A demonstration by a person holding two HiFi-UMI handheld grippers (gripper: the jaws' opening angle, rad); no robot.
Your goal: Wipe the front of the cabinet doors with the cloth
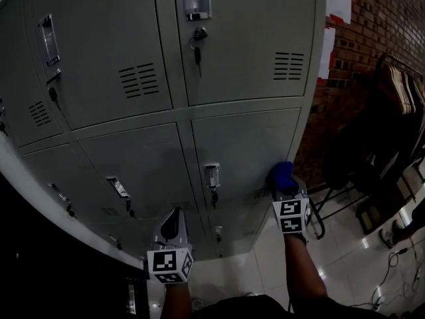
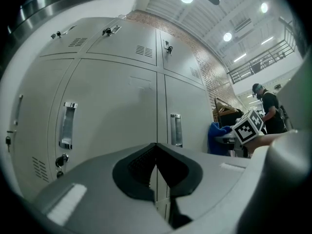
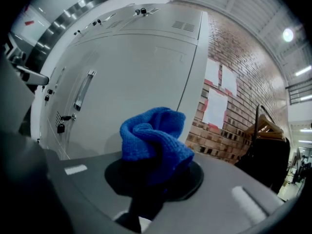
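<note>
The grey metal cabinet fills most of the head view, its flat doors set in rows with narrow seams between them. Its right edge runs down next to a brick wall, and the end door meets that edge with little spare room. Below and to the right lies a glossy tiled floor, open at the cabinet's foot. Farther right a dark rack of hangers stands well apart from the doors. The door fronts are plain and smooth, broken only by vent slots, recessed handles and a key hanging from a lock.

The right gripper is held out at the lower right door, near the cabinet's right edge. Its jaws are closed on a bunched blue cloth, which sticks out in front of them. The cloth is close to the door face, but I cannot tell whether it touches. The left gripper is lower and to the left, pointed at the seam between two lower doors. Its jaws are together with nothing in them.

The right gripper view alone shows pale papers stuck on the brick. The left gripper view alone shows a person standing far off under bright ceiling lights.
</note>
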